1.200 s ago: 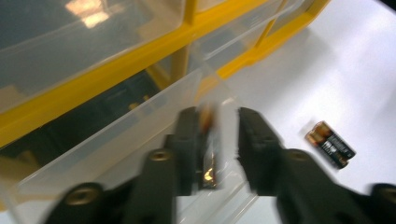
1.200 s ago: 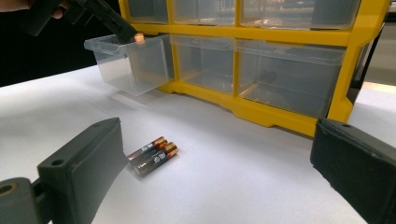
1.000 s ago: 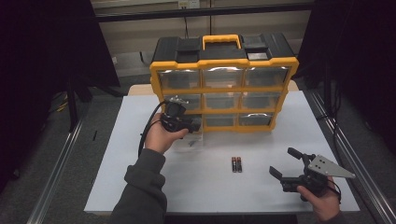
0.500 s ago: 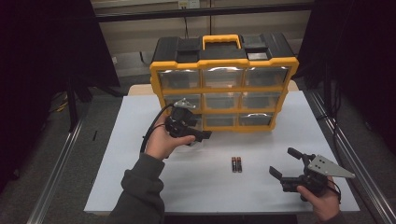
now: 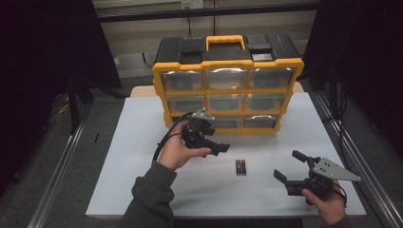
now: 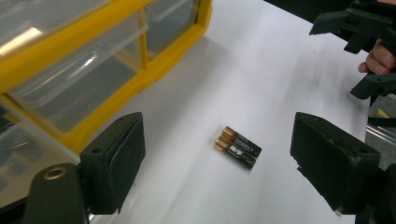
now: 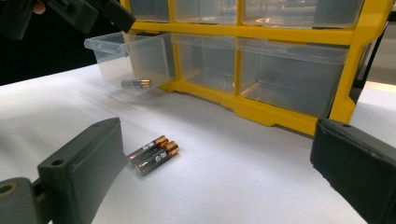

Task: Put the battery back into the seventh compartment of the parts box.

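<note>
Two batteries [image 5: 240,167] lie side by side on the bench [image 5: 142,142], awaiting the pulled-out drawer [image 7: 128,58]; the left tool [image 5: 219,148], jaws just opening and empty, turns toward them while the right tool [image 5: 290,167] waits apart.

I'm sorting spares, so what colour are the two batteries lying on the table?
The two batteries are black with copper-gold ends, clearest in the left gripper view.

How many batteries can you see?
3: two batteries lie side by side on the white table; one battery lies in the pulled-out clear drawer. Others may be hidden.
</note>
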Demonstrator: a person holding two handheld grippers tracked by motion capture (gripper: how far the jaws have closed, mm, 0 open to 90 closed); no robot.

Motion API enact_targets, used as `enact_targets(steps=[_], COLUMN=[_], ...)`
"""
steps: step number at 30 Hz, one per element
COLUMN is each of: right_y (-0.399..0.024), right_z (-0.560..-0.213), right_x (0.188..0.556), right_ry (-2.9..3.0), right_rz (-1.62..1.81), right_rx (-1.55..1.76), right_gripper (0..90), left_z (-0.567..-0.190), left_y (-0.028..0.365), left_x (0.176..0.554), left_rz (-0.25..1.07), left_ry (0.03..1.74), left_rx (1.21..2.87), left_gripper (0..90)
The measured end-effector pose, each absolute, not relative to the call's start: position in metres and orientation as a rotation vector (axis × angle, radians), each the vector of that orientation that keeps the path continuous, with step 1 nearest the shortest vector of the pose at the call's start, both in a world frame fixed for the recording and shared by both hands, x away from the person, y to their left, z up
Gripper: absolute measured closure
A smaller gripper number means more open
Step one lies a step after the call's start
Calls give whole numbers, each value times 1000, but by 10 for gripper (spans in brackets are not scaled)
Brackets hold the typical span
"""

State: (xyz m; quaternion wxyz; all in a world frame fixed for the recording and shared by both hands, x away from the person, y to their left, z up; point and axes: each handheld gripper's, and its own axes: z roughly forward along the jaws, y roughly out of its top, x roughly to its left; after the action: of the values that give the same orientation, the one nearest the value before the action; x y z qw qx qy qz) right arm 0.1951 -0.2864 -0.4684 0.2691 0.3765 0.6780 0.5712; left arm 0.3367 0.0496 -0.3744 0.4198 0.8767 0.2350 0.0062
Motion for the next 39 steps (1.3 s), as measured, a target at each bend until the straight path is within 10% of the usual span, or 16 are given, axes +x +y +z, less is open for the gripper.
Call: enact_targets(steps=[29, 39], right_y=[-286, -286], right_z=[-469, -468], right_x=[195, 195], right_ry=[1831, 1828], right_rz=[1541, 1546], right_rx=[1018, 1017], right_gripper=[28, 30], left_z=[-424, -444], left_y=[12, 3], left_x=[314, 308], left_rz=[-18, 55], left_ry=[511, 581], left_rx=[2298, 2257], left_gripper=[89, 295])
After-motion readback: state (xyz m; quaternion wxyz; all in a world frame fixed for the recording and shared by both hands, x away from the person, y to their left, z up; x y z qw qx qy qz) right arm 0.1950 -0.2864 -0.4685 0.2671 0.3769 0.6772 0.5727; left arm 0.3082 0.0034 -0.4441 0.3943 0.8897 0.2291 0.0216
